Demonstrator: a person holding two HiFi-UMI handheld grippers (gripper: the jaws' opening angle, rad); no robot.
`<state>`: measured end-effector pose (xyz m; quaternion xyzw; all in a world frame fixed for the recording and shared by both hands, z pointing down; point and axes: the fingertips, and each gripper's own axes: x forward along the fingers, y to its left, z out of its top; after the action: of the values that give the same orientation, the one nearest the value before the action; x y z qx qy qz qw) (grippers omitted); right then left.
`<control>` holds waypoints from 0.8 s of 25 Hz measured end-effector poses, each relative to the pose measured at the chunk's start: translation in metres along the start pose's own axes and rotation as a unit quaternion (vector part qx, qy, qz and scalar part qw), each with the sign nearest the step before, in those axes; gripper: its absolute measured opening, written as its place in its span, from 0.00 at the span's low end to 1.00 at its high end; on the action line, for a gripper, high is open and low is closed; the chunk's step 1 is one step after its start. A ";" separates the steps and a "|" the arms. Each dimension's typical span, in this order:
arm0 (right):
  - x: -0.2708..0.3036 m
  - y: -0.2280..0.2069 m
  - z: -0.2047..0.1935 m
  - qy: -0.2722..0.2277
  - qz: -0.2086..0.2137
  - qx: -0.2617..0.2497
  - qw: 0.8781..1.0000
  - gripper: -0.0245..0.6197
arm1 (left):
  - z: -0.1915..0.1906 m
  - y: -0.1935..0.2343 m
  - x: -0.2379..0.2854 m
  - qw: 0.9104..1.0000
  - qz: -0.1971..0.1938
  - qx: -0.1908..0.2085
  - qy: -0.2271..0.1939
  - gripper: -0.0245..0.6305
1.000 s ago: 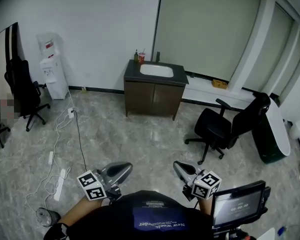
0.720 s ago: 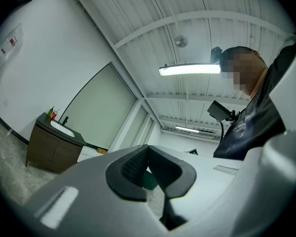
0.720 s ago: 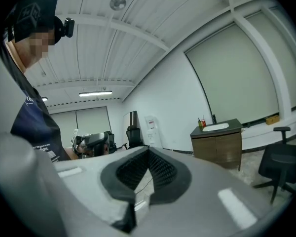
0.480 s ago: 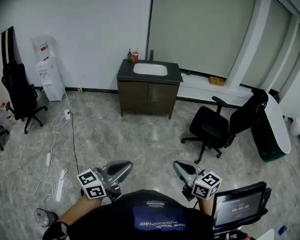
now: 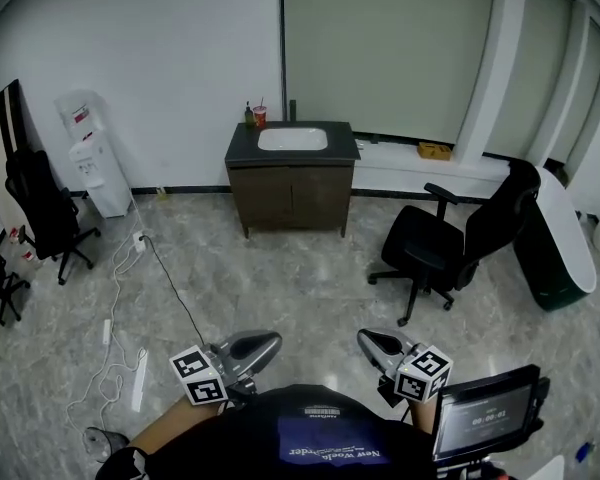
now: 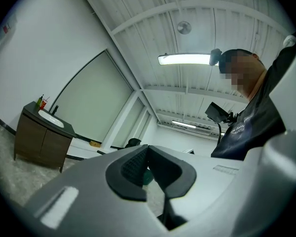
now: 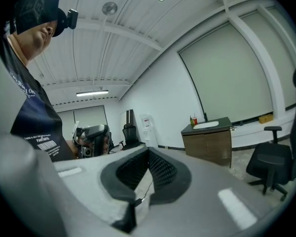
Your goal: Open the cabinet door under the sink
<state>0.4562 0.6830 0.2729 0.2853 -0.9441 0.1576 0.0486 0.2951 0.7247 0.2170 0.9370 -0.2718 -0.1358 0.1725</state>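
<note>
The dark wooden sink cabinet (image 5: 292,193) stands against the far wall, both doors shut, with a white basin (image 5: 292,139) in its top. It is far from both grippers, across the bare floor. My left gripper (image 5: 255,348) and right gripper (image 5: 378,345) are held low in front of the person's body, both shut with nothing between the jaws. The left gripper view shows its gripper's (image 6: 148,146) tips meeting and the cabinet (image 6: 42,139) small at the left. In the right gripper view the shut gripper (image 7: 148,149) has the cabinet (image 7: 207,141) off to its right.
A black office chair (image 5: 450,243) stands right of the cabinet's front. At the left wall are a water dispenser (image 5: 90,158) and another black chair (image 5: 42,193). Cables and a power strip (image 5: 138,368) lie on the floor at the left. A small screen (image 5: 485,418) sits by my right gripper.
The view has swung and moved a little closer: the cabinet now sits squarer and slightly left in the frame. Both grippers have been carried along, still shut and empty.
</note>
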 end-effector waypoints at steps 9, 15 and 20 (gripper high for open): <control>0.060 -0.007 0.017 0.010 -0.017 -0.017 1.000 0.04 | 0.030 0.065 -0.010 1.000 -0.021 -0.013 -0.011 0.04; 0.160 -0.009 0.059 0.004 -0.030 -0.044 0.999 0.04 | 0.093 0.153 -0.042 0.999 -0.033 0.010 -0.017 0.04; 0.243 -0.014 0.081 0.001 -0.031 -0.050 0.998 0.04 | 0.131 0.226 -0.062 0.999 -0.033 0.012 -0.019 0.04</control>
<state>0.2620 0.5181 0.2439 0.3119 -0.9414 0.1086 0.0683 0.0945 0.5471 0.1983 0.9448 -0.2454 -0.1558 0.1510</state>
